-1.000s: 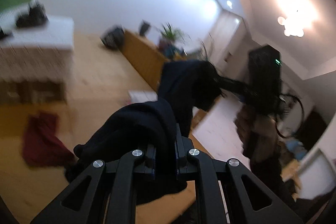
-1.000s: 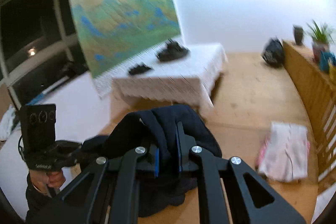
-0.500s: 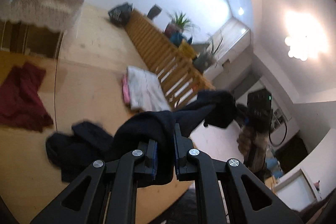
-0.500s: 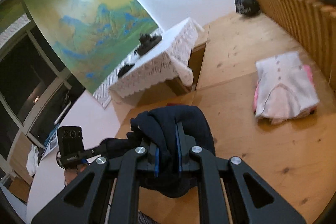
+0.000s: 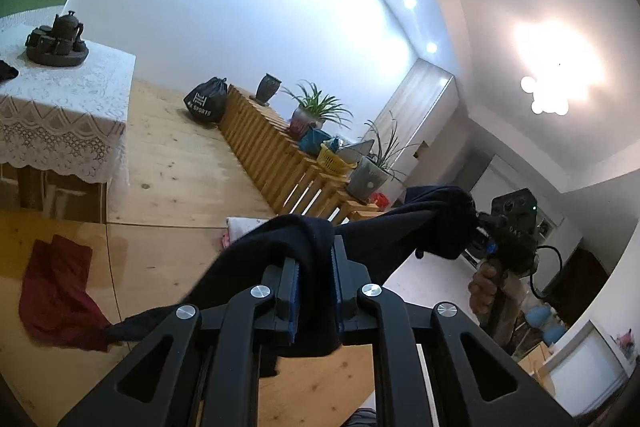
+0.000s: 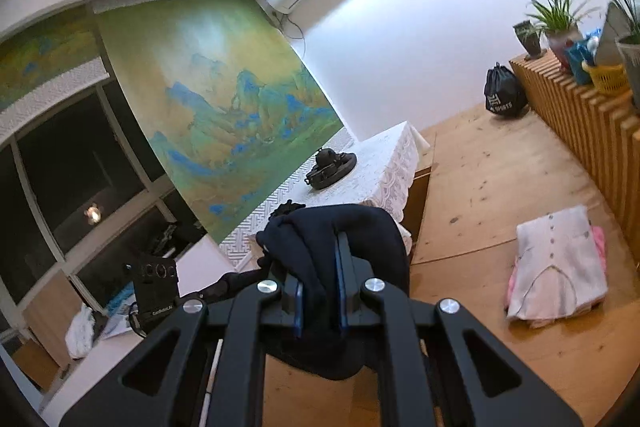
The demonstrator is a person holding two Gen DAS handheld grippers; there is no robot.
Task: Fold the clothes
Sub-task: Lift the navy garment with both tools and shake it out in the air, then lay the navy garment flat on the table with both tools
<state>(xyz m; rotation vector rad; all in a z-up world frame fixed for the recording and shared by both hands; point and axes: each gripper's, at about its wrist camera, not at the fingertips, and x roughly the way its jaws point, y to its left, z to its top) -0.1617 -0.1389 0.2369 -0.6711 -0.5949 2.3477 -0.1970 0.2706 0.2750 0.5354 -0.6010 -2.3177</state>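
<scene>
Both claws, left claw and right claw, clamp a dark navy garment stretched between them. A black bag reads "SPORTS". A folded pink shirt lies on the wooden tabletop.

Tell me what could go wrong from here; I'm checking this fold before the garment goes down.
1. The dark garment is bunched thick in both the left gripper and the right gripper, so it may fold crooked.
2. Its loose tail hangs toward the red cloth and could drag or land on it.
</scene>
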